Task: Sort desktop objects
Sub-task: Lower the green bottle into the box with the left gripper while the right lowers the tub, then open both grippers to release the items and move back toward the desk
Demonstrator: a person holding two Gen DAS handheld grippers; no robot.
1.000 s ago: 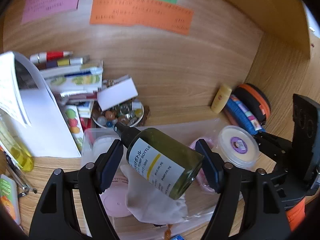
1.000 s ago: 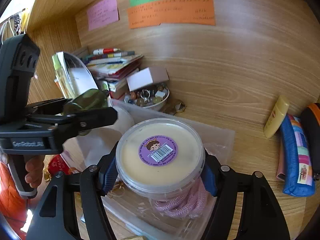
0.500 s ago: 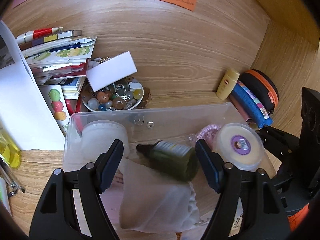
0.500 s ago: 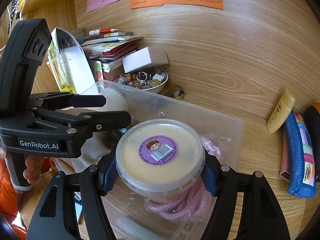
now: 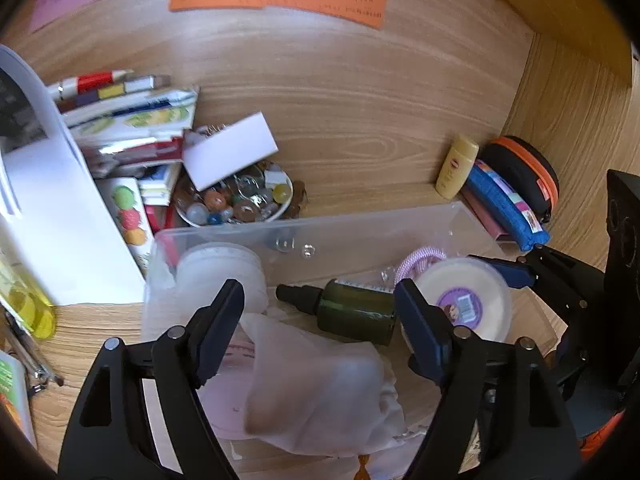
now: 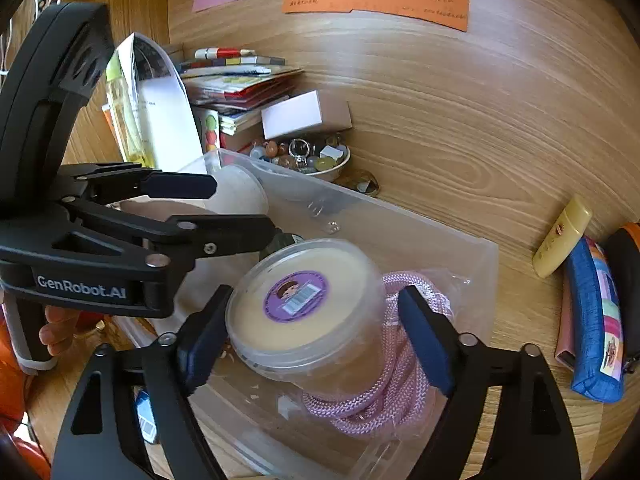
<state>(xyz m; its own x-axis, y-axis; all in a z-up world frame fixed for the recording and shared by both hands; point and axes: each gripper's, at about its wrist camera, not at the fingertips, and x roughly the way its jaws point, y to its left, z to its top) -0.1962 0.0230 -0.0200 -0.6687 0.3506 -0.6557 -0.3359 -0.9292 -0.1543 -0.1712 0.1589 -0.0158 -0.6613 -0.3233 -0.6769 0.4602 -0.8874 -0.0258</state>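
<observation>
A clear plastic bin [image 5: 360, 224] [image 6: 400, 232] sits on the wooden desk. A green pump bottle [image 5: 352, 310] lies on its side inside it, beside a white cloth bag [image 5: 316, 392] and a white lidded tub [image 5: 220, 268]. My left gripper [image 5: 318, 326] is open and empty above the bottle. My right gripper [image 6: 312, 336] is open around a round cream tub with a purple label [image 6: 300, 308] [image 5: 468, 300], which leans tilted on a pink rope [image 6: 400, 392] in the bin; the jaws stand apart from the tub.
A bowl of beads [image 5: 236, 200], a white box [image 5: 230, 150] and stacked books [image 5: 128, 120] stand behind the bin on the left. A yellow tube [image 5: 456, 166], blue pencil case [image 5: 504, 204] and black-orange case [image 5: 520, 172] lie at right. Paper notes hang on the back wall.
My left gripper let go of the green bottle, which dropped into the bin. My right gripper opened and the cream tub now rests tilted on the pink rope.
</observation>
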